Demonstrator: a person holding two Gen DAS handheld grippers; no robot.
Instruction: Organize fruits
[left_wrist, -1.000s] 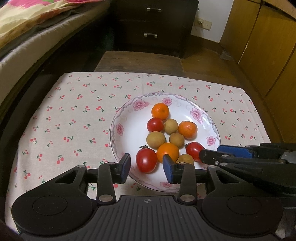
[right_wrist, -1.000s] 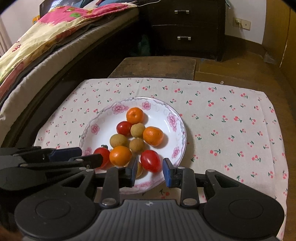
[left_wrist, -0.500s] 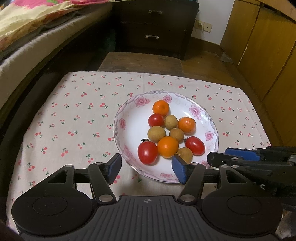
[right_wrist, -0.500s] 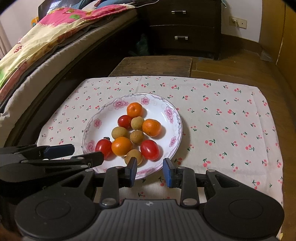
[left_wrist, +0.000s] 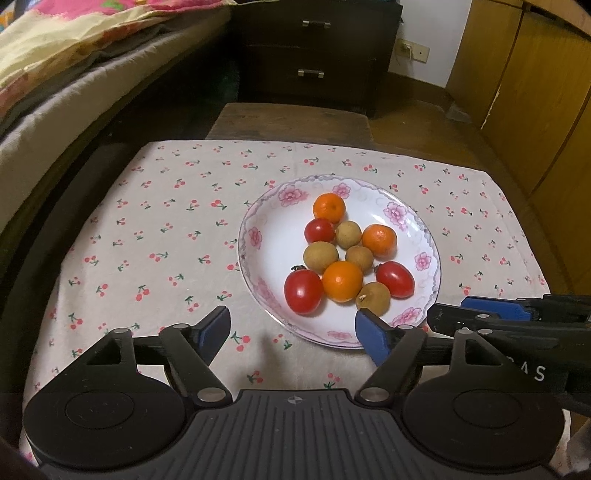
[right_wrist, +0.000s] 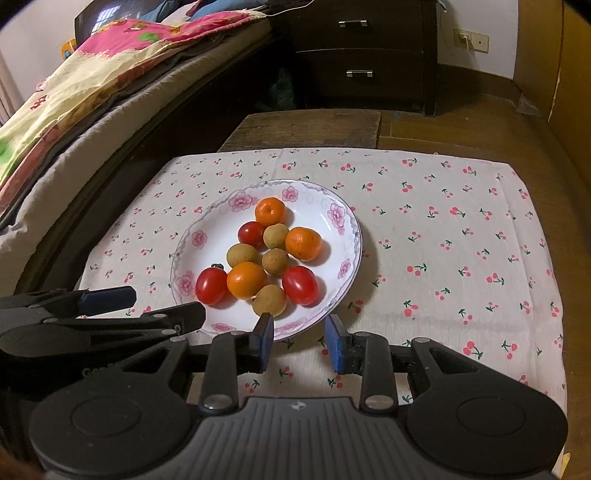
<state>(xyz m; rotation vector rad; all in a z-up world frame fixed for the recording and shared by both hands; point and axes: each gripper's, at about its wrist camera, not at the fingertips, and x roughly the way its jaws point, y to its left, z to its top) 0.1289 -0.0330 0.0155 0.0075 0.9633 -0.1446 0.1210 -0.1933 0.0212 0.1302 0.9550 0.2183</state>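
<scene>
My left gripper (left_wrist: 291, 330) is spread wide and empty, my right gripper (right_wrist: 299, 338) parted narrower, also empty. The white flower-rimmed plate (left_wrist: 258, 236) of small fruits sits just ahead; the near red cherry tomato (left_wrist: 303, 291) lies nearest my left gripper, straight ahead.

2 claw-mounted views share the plate (left_wrist: 248, 236).
</scene>
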